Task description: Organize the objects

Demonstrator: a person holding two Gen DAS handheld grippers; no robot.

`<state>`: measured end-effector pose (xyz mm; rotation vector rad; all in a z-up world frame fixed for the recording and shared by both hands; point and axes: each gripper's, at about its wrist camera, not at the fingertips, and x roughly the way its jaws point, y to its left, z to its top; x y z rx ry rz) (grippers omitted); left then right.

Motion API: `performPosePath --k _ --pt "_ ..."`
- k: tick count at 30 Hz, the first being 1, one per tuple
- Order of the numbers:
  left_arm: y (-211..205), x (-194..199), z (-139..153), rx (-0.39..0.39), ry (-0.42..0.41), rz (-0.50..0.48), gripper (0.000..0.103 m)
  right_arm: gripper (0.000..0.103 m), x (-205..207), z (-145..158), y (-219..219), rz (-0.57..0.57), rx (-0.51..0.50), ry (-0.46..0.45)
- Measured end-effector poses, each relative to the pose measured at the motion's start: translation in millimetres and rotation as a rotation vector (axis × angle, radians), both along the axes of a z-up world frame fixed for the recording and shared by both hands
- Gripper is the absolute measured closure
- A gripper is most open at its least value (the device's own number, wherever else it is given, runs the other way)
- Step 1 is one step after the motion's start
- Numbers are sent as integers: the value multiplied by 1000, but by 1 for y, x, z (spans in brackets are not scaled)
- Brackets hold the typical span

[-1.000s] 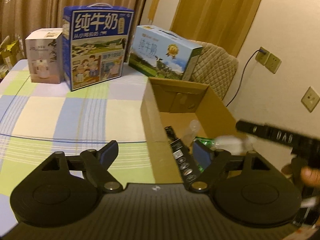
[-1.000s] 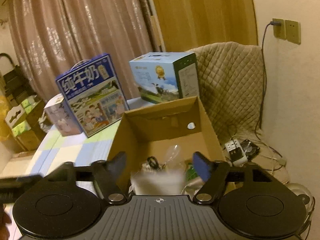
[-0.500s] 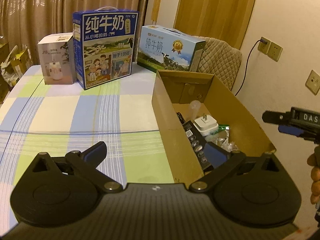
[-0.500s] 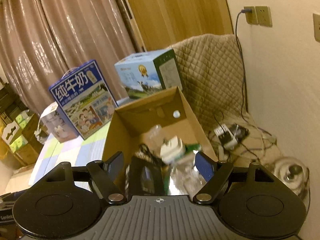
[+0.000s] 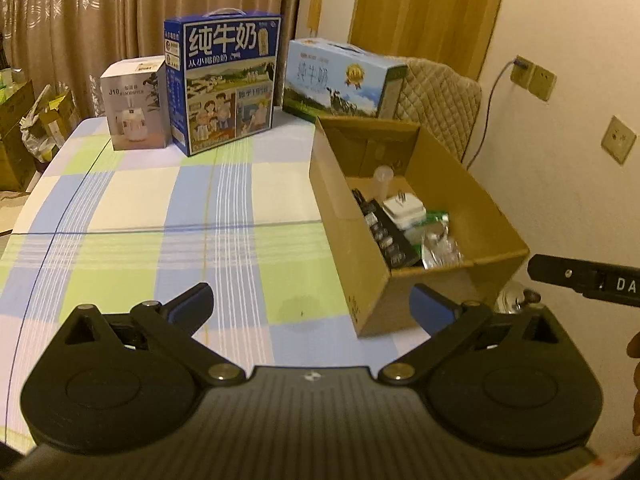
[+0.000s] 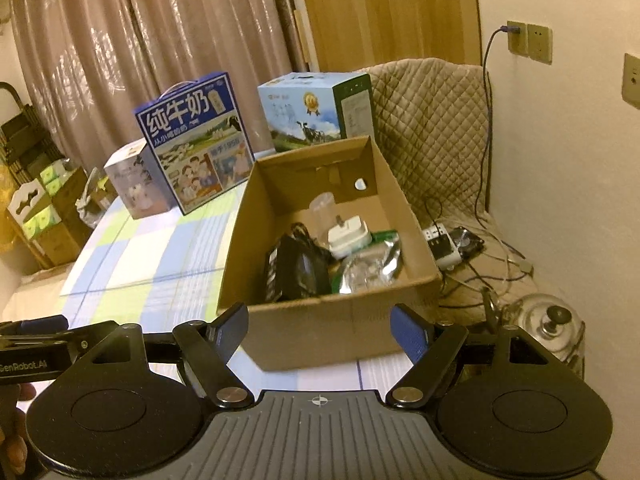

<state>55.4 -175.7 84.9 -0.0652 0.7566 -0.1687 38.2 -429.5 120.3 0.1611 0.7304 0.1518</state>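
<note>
An open cardboard box (image 5: 344,208) (image 6: 328,332) stands at the right edge of the checked tablecloth (image 5: 160,208). Inside lie a white plug adapter (image 5: 404,210) (image 6: 347,236), a black device (image 5: 386,236) (image 6: 296,272), a clear cup (image 5: 382,178) (image 6: 322,210) and a shiny foil packet (image 5: 440,246) (image 6: 370,268). My left gripper (image 5: 310,306) is open and empty above the table, in front of the box. My right gripper (image 6: 320,330) is open and empty, just before the box's near wall.
At the back stand a dark blue milk carton (image 5: 222,80), a light blue milk carton (image 5: 340,80) and a white humidifier box (image 5: 134,108). A quilted chair (image 6: 432,128), a power strip with cables (image 6: 444,246) and a glass jar (image 6: 548,328) are right of the table.
Both grippers have drawn back from over the box toward me. The white adapter, falling and blurred a second ago, now lies in the box.
</note>
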Motion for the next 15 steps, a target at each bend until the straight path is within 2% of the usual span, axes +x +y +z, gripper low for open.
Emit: performPosePath --k 4,15 --pt "-3 -15 -1 20 10 -10 1 28 -17 -3 -1 -16 -2 12" --pt "0 -39 0 -18 26 -27 1 28 -43 -12 6 -16 -2 49"
